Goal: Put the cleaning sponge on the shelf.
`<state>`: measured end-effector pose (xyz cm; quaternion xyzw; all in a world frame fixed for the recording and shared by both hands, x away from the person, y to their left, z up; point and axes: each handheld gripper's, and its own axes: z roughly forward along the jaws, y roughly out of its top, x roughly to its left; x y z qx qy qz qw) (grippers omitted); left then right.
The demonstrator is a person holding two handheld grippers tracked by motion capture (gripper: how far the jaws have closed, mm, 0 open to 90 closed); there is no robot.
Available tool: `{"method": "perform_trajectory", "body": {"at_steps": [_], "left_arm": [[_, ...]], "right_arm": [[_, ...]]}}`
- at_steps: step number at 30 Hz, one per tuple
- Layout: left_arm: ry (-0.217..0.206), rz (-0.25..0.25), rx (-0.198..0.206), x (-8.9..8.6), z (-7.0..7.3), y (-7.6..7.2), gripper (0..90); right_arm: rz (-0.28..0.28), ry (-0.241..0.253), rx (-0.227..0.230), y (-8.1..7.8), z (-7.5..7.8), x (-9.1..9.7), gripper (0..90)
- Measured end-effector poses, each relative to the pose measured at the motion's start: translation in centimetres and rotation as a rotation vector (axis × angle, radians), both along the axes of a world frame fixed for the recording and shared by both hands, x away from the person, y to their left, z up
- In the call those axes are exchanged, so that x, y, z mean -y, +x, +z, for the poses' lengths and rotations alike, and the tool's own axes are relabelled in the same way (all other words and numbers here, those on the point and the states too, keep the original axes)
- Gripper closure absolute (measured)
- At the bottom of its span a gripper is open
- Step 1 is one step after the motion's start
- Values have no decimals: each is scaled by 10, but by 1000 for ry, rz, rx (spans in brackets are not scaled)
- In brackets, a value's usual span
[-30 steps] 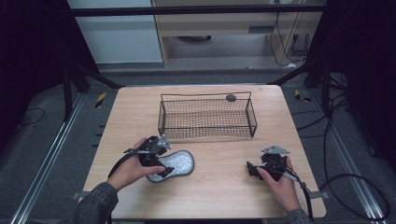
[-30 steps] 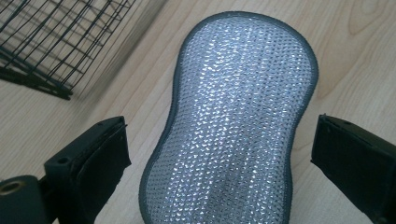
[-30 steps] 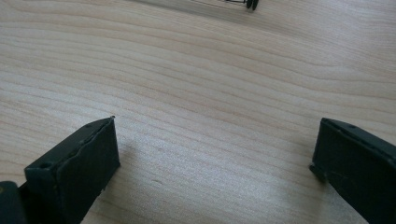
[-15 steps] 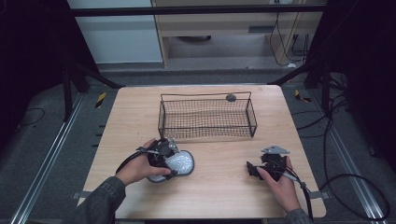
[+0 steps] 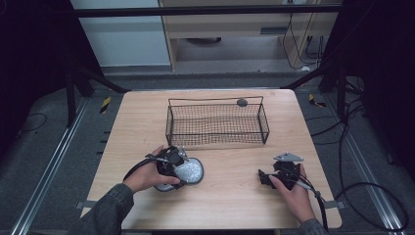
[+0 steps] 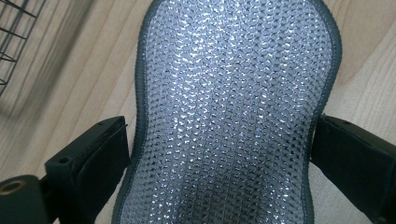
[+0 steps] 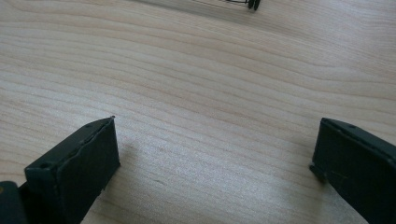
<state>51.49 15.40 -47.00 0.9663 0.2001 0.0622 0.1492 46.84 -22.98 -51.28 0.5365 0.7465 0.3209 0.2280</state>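
Basket (image 5: 217,125) of black wire stands at the far middle of the table (image 5: 235,196); nothing can be made out lying inside it, and a small dark round thing (image 5: 242,102) sits at its far rim. Nearer, the left gripper (image 5: 182,172) has its jaws spread on either side of a silvery mesh pad (image 6: 233,112) lying flat. The right gripper (image 5: 266,178) rests well apart, jaws wide over bare wood.

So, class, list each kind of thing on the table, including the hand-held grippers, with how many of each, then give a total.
Wire basket: 1
Silver mesh pad: 1
Small dark round object on the basket's far rim: 1
Grippers, left gripper and right gripper: 2
Total: 5
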Motion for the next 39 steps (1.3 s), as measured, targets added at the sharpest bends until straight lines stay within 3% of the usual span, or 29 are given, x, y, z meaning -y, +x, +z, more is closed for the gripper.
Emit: {"method": "perform_trajectory", "body": {"at_steps": [19, 27, 34, 39], "left_arm": [[-25, 11, -45, 6, -11, 8, 9], [-17, 11, -22, 6, -8, 5, 45], [-78, 25, 19, 1, 8, -3, 49], [-93, 28, 57, -3, 20, -7, 50]], "right_arm": [[7, -7, 4, 0, 0, -1, 7], [10, -10, 4, 0, 0, 0, 7], [16, -16, 9, 0, -1, 0, 7], [16, -15, 8, 0, -1, -1, 8]]}}
